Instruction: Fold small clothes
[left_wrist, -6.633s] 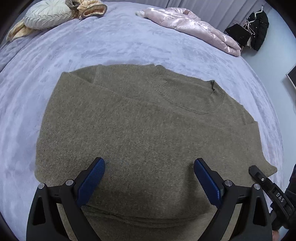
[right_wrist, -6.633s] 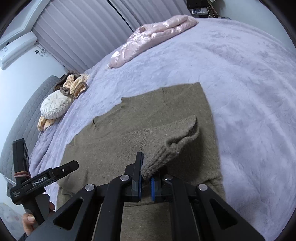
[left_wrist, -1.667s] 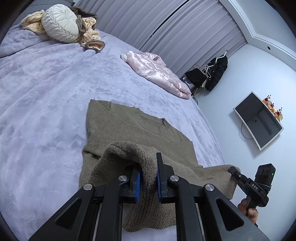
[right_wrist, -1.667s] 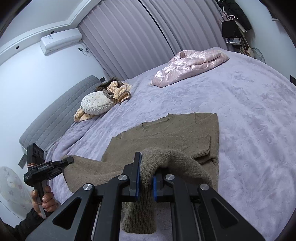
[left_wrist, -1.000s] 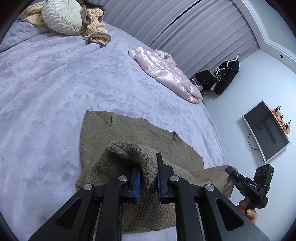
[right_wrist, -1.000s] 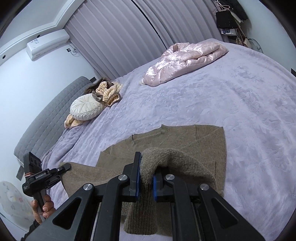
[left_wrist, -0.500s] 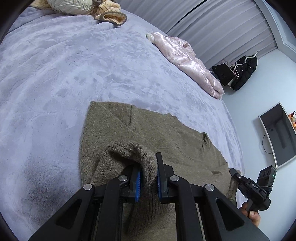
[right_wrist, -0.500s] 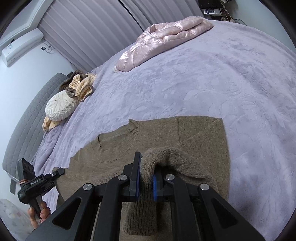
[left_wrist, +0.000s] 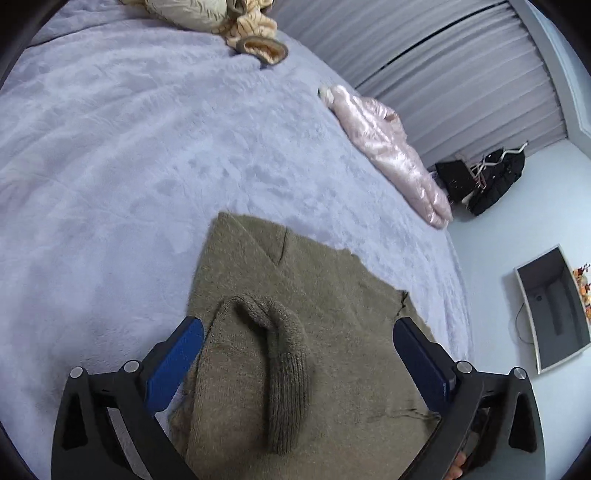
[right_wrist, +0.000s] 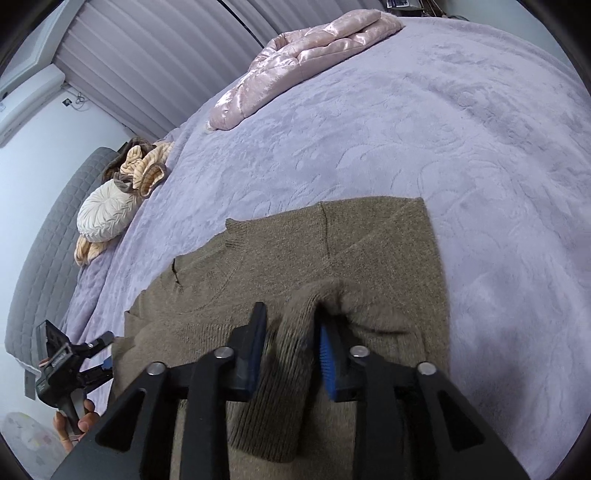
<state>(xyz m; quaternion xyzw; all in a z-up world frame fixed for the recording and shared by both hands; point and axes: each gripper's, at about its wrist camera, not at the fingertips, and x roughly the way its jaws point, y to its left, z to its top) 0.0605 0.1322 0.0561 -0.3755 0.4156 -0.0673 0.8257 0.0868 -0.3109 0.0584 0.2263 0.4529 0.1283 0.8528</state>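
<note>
An olive-brown knit sweater (left_wrist: 325, 295) lies on the lilac bed cover, its lower part folded up over the chest; it also shows in the right wrist view (right_wrist: 280, 254). My left gripper (left_wrist: 295, 354) is wide open, and a ribbed hem bunch (left_wrist: 284, 369) lies loose between its blue pads. My right gripper (right_wrist: 291, 343) is partly open around the hem ridge (right_wrist: 291, 325), pads slightly apart from it. The left gripper also shows in the right wrist view (right_wrist: 99, 354).
A pink satin jacket (left_wrist: 388, 151) lies far across the bed. A round cream cushion (right_wrist: 107, 210) and tan clothes (right_wrist: 147, 166) lie by the grey headboard. Black garments (left_wrist: 491, 181) and a wall screen (left_wrist: 554, 306) are beyond the bed's edge.
Both grippers carried the sweater's hem forward over the body and lowered it. The left gripper has opened wide and let the hem go; the right one is opening.
</note>
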